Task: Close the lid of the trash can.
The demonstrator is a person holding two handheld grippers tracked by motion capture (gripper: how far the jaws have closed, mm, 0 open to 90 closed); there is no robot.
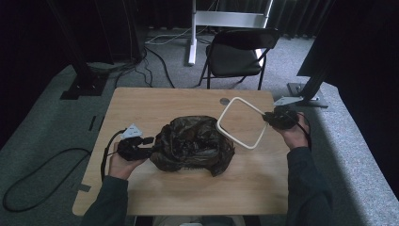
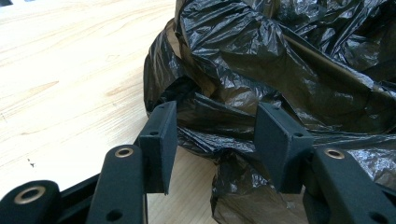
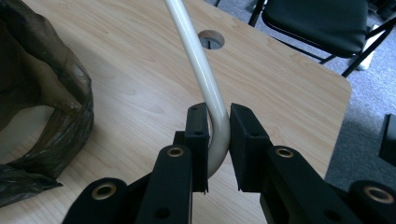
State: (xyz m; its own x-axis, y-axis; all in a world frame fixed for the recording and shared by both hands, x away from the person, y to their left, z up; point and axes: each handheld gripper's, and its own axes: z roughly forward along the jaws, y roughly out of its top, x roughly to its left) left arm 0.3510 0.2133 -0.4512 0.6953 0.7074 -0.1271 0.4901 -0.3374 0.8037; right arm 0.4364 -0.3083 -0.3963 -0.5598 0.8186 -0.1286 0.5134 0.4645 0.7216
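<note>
The white frame (image 3: 201, 70) is best kept clamped at its rounded corner by the right tool (image 3: 218, 135) and lowered level toward the bag's mouth, while the left tool (image 2: 215, 140), jaws spread wide around a fold, steadies the crumpled, glossy black bag (image 1: 193, 143) at the middle of the table (image 1: 141, 101)

Table (image 1: 141, 101): far-left quarter bare wood, open passage. Near edge in front of the black plastic bag (image 1: 193, 143) also bare. Bag heaps up at centre and blocks any straight crossing from left to right. White frame (image 1: 241, 123) is tilted up just right of the bag, closing off the far-right area. Small round hole (image 1: 225, 100) beside the frame's far corner. Folding chair (image 1: 237, 54) stands beyond the far edge.
</note>
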